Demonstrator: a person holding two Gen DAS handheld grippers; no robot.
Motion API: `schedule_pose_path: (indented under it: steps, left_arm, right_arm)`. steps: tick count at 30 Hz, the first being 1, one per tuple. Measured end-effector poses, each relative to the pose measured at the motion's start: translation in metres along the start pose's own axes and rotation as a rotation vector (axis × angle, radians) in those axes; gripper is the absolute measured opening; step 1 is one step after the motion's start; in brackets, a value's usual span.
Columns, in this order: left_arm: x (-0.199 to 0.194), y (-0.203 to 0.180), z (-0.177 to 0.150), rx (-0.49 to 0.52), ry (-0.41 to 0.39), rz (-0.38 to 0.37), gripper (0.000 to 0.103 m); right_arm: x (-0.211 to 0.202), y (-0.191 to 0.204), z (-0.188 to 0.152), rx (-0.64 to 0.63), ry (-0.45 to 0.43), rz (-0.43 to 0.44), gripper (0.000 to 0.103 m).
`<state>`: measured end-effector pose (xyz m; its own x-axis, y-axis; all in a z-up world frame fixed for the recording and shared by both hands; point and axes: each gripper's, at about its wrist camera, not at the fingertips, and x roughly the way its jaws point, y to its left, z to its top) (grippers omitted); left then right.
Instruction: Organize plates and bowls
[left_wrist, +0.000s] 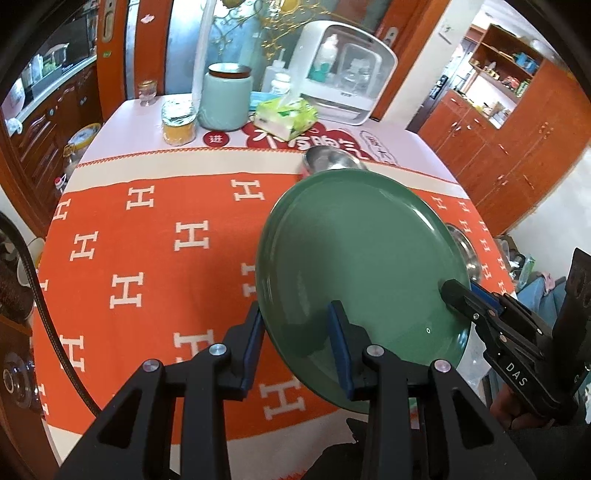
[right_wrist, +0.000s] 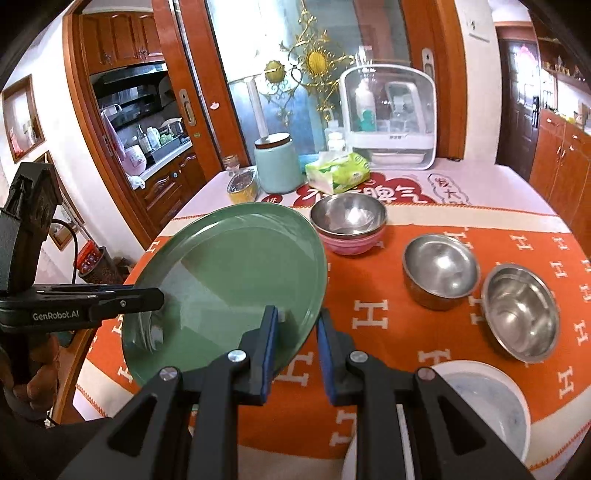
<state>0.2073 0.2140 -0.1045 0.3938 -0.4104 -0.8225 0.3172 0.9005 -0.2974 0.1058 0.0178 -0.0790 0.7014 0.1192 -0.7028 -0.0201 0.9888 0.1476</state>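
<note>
Green plate (left_wrist: 362, 266), tilted above the orange tablecloth (left_wrist: 155, 258), clamped at opposite rim edges by the left gripper (left_wrist: 297, 332) and right gripper (right_wrist: 295, 332). Behind: tissue pack (right_wrist: 338, 171), teal canister (right_wrist: 277, 166). Only the right view shows three steel bowls (right_wrist: 441, 269) and a white bowl (right_wrist: 487, 402); the plate hides most of them from the left view.

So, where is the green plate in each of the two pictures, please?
Left wrist view: the green plate fills the centre-right, tilted, held above the tablecloth.
Right wrist view: the plate sits centre-left, its near rim between the right claw's fingers.
Shared landmark: the green tissue pack, at the far end of the table in both.
</note>
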Motion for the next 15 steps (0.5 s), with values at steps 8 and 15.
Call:
schedule_pose_path:
  steps: [8, 15]
  left_arm:
    - [-0.014, -0.029, -0.027, 0.027, -0.003, -0.039, 0.033]
    - [-0.022, -0.058, -0.057, 0.07, -0.035, -0.065, 0.034]
  right_arm:
    - [-0.038, -0.007, -0.027, 0.017, 0.008, -0.051, 0.021]
    - [-0.071, -0.017, -0.064, 0.042, -0.003, -0.095, 0.021]
